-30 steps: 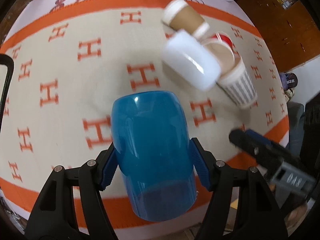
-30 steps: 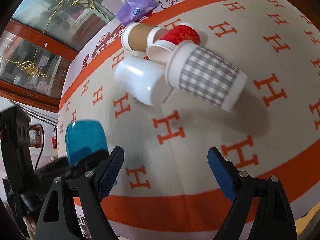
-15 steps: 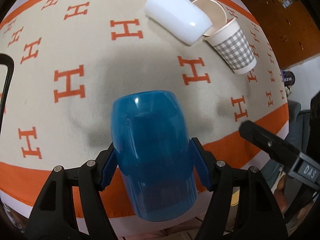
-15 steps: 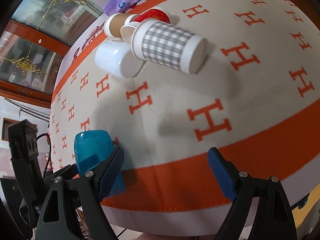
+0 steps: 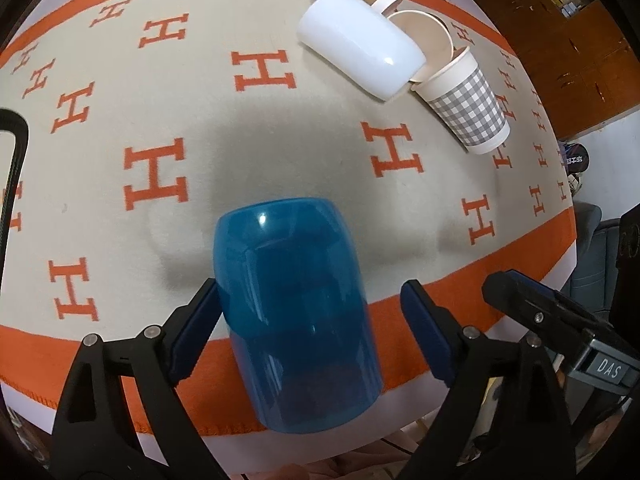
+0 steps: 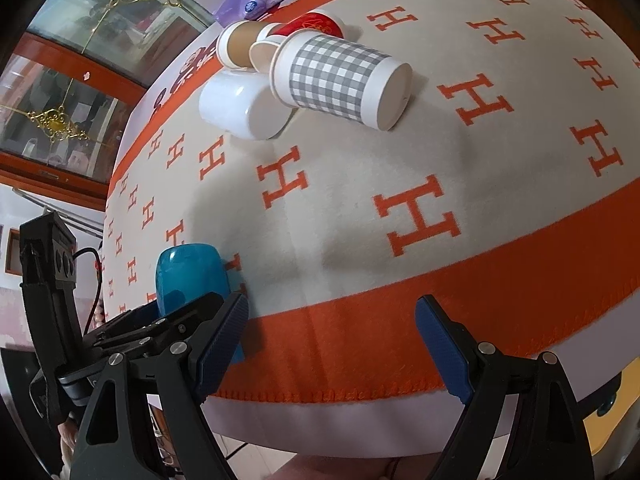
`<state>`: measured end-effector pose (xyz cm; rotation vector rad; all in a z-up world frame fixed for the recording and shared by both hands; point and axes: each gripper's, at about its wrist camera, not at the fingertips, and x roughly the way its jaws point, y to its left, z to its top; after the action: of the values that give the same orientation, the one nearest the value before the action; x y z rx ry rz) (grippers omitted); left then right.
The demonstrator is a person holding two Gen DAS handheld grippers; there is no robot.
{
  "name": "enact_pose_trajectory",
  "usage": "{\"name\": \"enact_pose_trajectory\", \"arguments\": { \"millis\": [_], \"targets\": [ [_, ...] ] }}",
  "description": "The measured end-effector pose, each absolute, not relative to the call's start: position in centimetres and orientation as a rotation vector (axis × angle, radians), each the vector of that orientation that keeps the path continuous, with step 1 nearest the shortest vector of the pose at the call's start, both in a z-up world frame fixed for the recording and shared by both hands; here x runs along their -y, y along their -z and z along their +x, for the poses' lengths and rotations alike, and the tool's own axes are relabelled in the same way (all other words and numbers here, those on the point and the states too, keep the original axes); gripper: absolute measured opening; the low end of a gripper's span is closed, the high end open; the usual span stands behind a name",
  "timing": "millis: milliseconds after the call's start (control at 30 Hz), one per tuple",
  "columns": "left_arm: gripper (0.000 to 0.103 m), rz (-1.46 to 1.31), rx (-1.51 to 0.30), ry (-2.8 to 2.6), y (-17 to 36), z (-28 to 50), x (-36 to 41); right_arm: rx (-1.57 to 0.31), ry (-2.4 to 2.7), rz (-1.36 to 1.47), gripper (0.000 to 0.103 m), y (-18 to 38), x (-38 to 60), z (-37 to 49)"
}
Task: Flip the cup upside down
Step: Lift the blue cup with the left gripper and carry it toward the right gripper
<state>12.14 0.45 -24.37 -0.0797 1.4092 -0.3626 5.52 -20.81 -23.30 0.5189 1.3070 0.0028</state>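
A translucent blue cup (image 5: 296,312) lies between the fingers of my left gripper (image 5: 310,332), closed end pointing away from the camera. The left fingertip touches the cup wall; the right fingertip (image 5: 424,320) stands clear of it with a visible gap, so the jaws are open. The cup also shows in the right wrist view (image 6: 188,276), near the front edge of the table, with the left gripper body below it. My right gripper (image 6: 332,344) is open and empty over the orange border of the cloth.
A cream cloth with orange H marks (image 5: 152,172) covers the table. Several cups lie on their sides at the back: a white one (image 5: 360,56), a grey checked paper cup (image 5: 468,108), a brown one (image 6: 236,42) and a red one (image 6: 316,26).
My left gripper's jaws have opened: the right finger has come off the blue cup. Both grippers have drawn back toward the front edge of the table.
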Motion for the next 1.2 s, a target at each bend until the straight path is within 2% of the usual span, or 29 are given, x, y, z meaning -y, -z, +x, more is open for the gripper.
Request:
{"name": "enact_pose_trajectory", "arguments": {
  "millis": [433, 833, 1200],
  "targets": [
    [0.088, -0.05, -1.374, 0.344, 22.1, 10.7, -1.9, -1.295, -0.052, 0.494, 0.087, 22.1, 19.7, 5.3],
    [0.088, -0.08, -1.296, 0.294, 16.6, 7.7, -5.2, -1.272, -0.139, 0.457, 0.087, 19.1, 17.8, 4.7],
    [0.087, -0.091, -1.137, 0.072, 12.8, 5.6, -10.2, -1.276, -0.256, 0.417, 0.087, 17.3, 14.5, 4.9]
  ]
}}
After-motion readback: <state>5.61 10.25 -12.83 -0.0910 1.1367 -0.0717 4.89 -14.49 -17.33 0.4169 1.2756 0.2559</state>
